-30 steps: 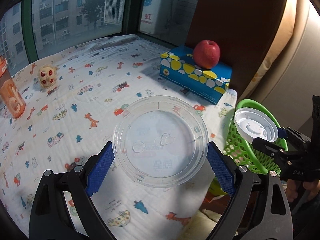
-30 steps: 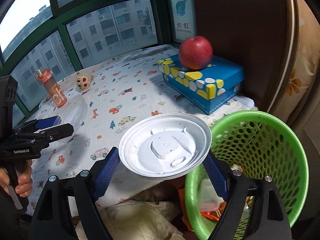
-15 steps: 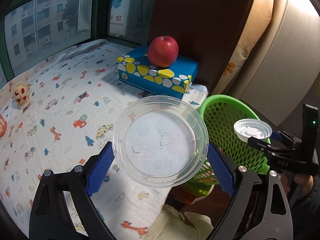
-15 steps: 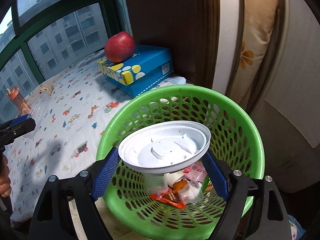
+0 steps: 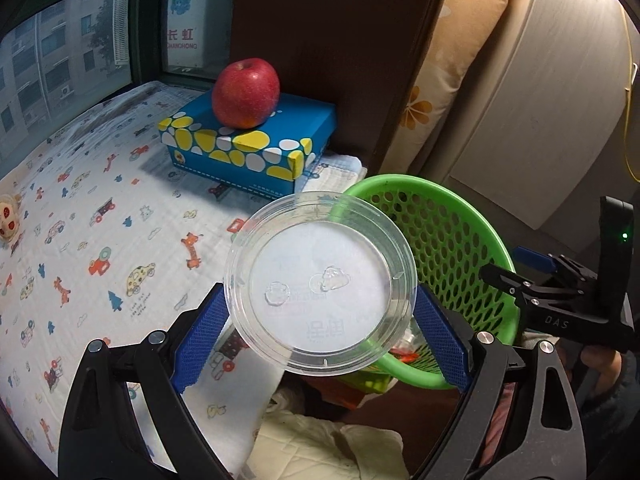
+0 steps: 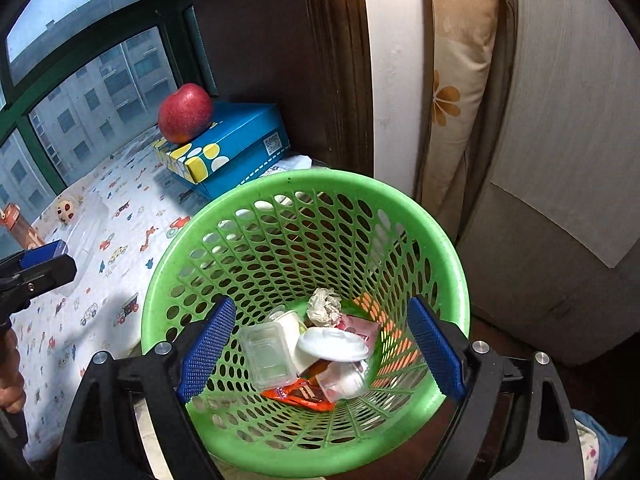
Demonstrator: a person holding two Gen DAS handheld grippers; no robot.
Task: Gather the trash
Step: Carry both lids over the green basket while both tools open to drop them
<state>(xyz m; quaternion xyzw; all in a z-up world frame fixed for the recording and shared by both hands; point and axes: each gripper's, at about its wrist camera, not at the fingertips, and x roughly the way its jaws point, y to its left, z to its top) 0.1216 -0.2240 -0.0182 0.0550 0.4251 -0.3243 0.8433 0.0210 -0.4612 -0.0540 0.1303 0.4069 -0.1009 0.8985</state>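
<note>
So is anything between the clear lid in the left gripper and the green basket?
Nothing visible. The clear plastic lid held in the left gripper already overlaps the near rim of the green basket; the basket's mouth is open. The empty right gripper hangs over it.

The right gripper (image 6: 320, 348) hangs over the green basket (image 6: 448, 240), its jaws just opened wider, with nothing between the blue pads (image 6: 206, 348). In the basket bottom lie a white lid (image 6: 332, 344), a clear tub (image 6: 266, 356), crumpled paper (image 6: 324, 306) and an orange wrapper (image 6: 300, 394). Left of the basket spreads a printed cloth (image 6: 132, 240). An apple (image 6: 185, 113) sits on a blue box (image 6: 236, 140) by the window (image 6: 100, 80). The left gripper's tip (image 6: 40, 268) shows at the left edge.
</note>
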